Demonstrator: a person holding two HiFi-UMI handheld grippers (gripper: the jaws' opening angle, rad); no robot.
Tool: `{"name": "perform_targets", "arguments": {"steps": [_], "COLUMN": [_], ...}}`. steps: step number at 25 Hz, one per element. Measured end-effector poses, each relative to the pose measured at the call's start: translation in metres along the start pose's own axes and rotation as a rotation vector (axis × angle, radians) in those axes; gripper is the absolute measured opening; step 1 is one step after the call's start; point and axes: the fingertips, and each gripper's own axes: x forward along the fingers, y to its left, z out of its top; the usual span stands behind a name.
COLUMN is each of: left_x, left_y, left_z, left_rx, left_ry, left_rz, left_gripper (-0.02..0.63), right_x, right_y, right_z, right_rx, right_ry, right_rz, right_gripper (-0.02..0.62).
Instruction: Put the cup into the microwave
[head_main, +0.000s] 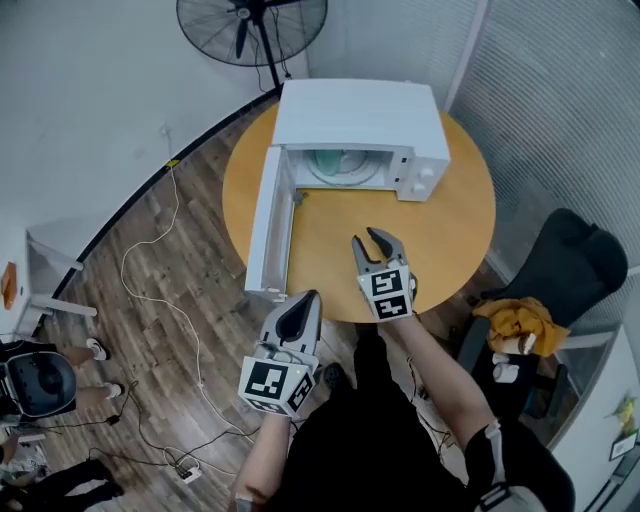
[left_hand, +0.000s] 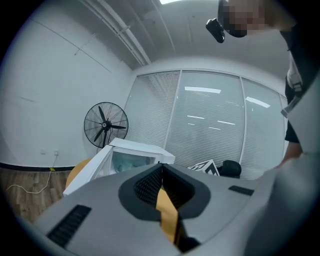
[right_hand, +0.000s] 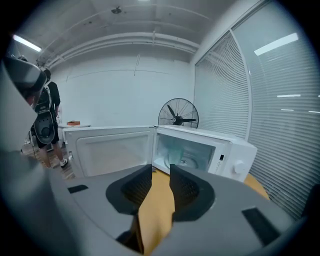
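A white microwave (head_main: 360, 115) stands at the far side of the round wooden table (head_main: 455, 230), its door (head_main: 268, 220) swung wide open to the left. Inside it shows a pale green round shape (head_main: 345, 165); whether that is the cup or the turntable I cannot tell. My right gripper (head_main: 368, 240) hovers over the table's near half, pointing at the oven cavity (right_hand: 182, 152), jaws a narrow gap apart with nothing between them. My left gripper (head_main: 310, 297) hangs off the table's near edge, below the door's end, its jaws meeting at the tips, empty. The left gripper view shows the microwave (left_hand: 135, 150) ahead.
A standing fan (head_main: 250, 25) is behind the microwave. A black chair with a yellow cloth (head_main: 555, 280) stands to the right of the table. A white cable (head_main: 150, 250) trails over the wooden floor at the left, where a person's feet (head_main: 98, 350) also show.
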Motion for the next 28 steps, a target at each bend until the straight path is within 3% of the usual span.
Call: {"name": "perform_targets", "arguments": {"steps": [10, 28], "left_x": [-0.034, -0.028], "left_y": [-0.023, -0.054], "left_z": [-0.003, -0.013], "left_rx": [0.024, 0.04], "left_ry": [-0.011, 0.002], "left_rz": [-0.096, -0.143], "left_gripper": [-0.003, -0.003], "right_x": [-0.1, -0.204], "right_y": [0.031, 0.05], "right_z": [0.02, 0.045], "right_rx": [0.068, 0.084], "right_ry": [-0.064, -0.149], "right_rz": [-0.04, -0.03], "right_gripper": [0.036, 0.009]}}
